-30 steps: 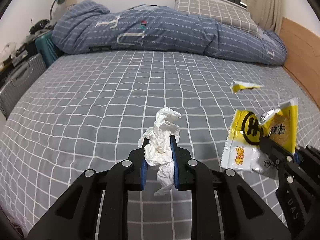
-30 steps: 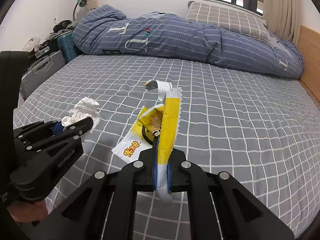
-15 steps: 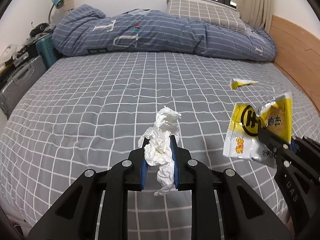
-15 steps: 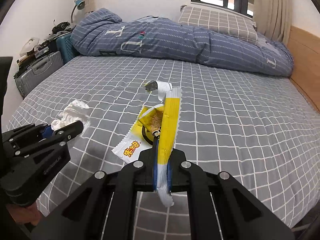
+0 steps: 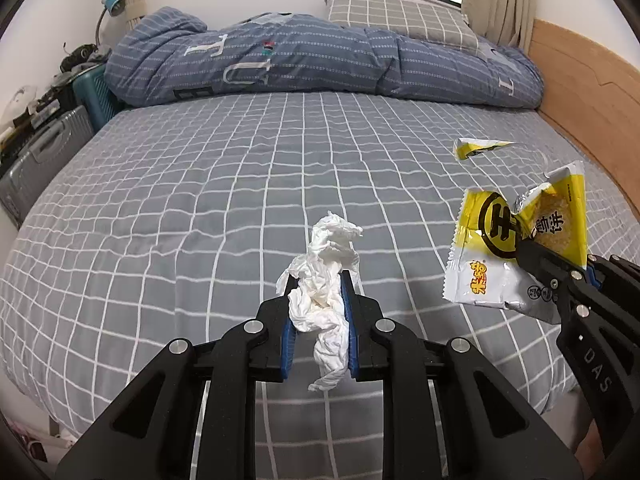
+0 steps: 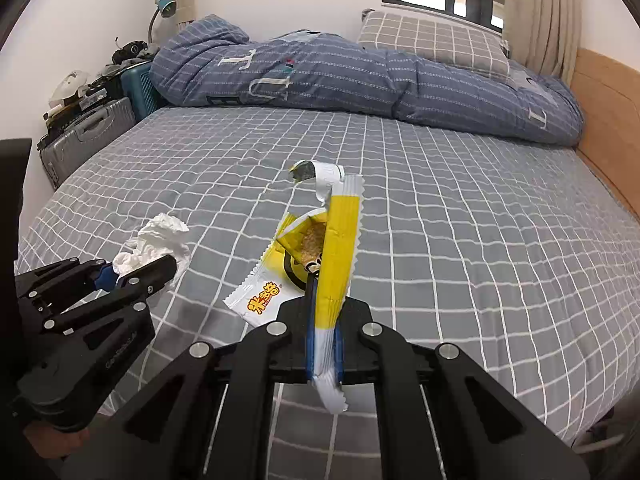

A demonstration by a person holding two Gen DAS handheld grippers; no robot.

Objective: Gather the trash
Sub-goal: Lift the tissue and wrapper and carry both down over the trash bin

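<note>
The bed (image 5: 224, 184), under a grey sheet with a white grid, filled both views, with a rolled blue quilt (image 5: 304, 64) across its far end from ten to two o'clock and a checked pillow (image 5: 400, 20) behind it at twelve. At nine o'clock, off the bed's edge, stood a grey suitcase (image 6: 86, 136) and a teal one (image 6: 138, 88), with clutter piled on top; what lay inside either could not be told.

The yellow-and-white snack wrapper (image 6: 336, 248), torn open with a brown cracker picture on it, was off the sheet, clamped between the jaws of the right gripper (image 6: 323, 334), which pointed down toward the bed; in the left wrist view it showed at three o'clock. A torn-off strip of wrapper (image 5: 480, 147) lay on the sheet at two o'clock, well apart from both tools.

The crumpled white tissue (image 5: 326, 280) was pinched between the blue pads (image 5: 289, 334) of the left gripper (image 5: 319, 320), jaws closed on it and angled down over the sheet; in the right wrist view it sat at nine o'clock, beside the wrapper
</note>
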